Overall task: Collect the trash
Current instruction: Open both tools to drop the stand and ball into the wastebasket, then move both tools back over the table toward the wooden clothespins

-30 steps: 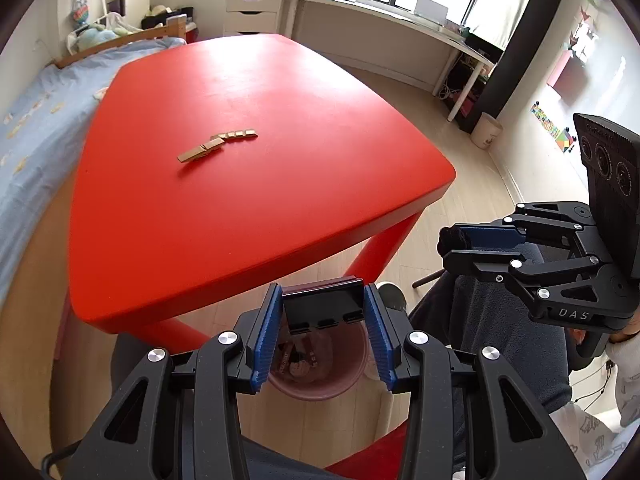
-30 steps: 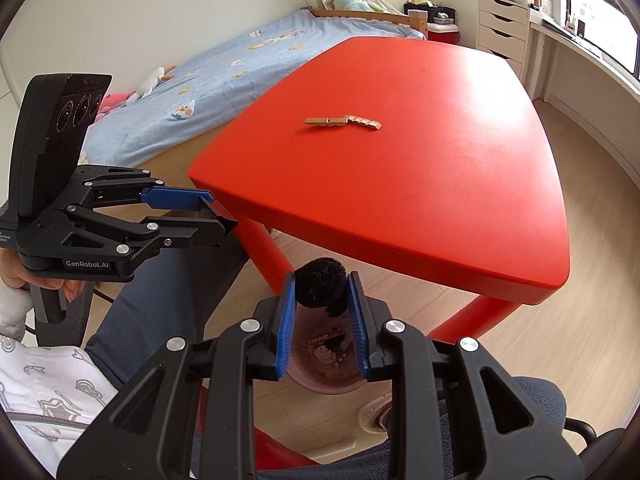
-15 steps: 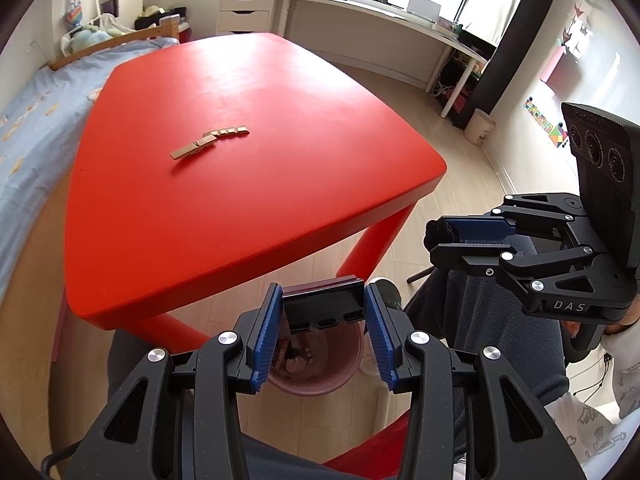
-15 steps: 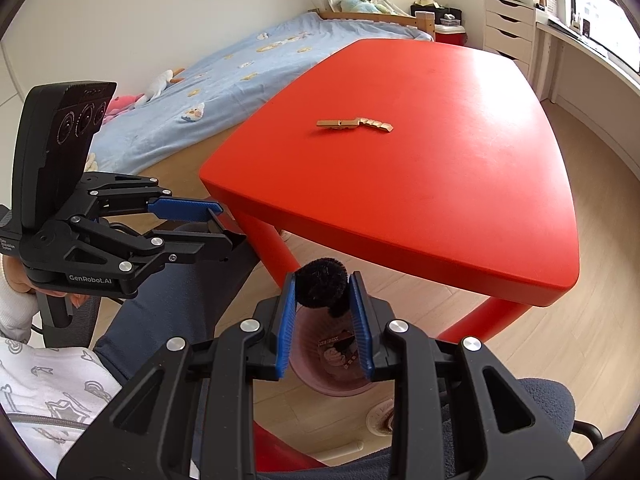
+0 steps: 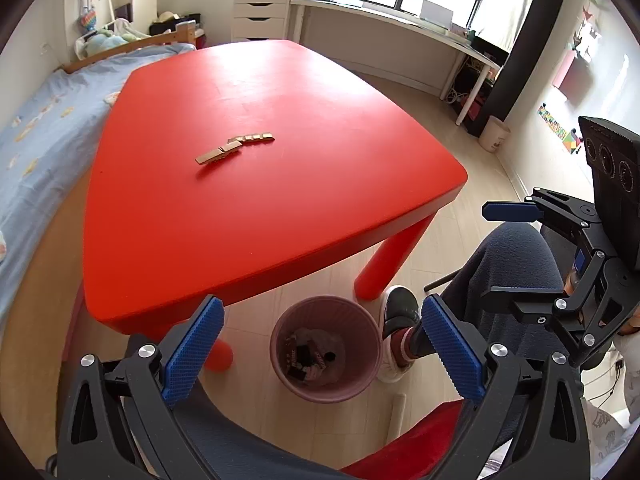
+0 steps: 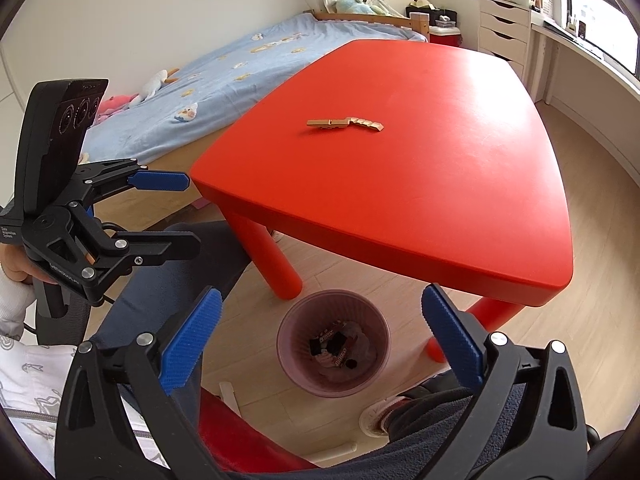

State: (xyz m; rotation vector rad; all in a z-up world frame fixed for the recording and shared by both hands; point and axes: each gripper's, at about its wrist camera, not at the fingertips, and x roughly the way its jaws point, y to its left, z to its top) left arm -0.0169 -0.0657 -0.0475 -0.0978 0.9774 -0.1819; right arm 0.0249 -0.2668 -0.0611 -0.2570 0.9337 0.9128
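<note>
Above the pink bin (image 5: 325, 347), left gripper (image 5: 322, 354) and right gripper (image 6: 320, 340) are both gaping wide, holding nothing; wooden pieces (image 5: 234, 147) are lying on the red worktop (image 5: 304, 184).

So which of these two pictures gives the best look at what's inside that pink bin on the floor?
The right wrist view: the pink bin sits centred between the open hand-held gripper's fingers, its dark scraps and wrappers easy to pick out. The left wrist view shows the same bin with similar contents, seen at more of a slant.
</note>
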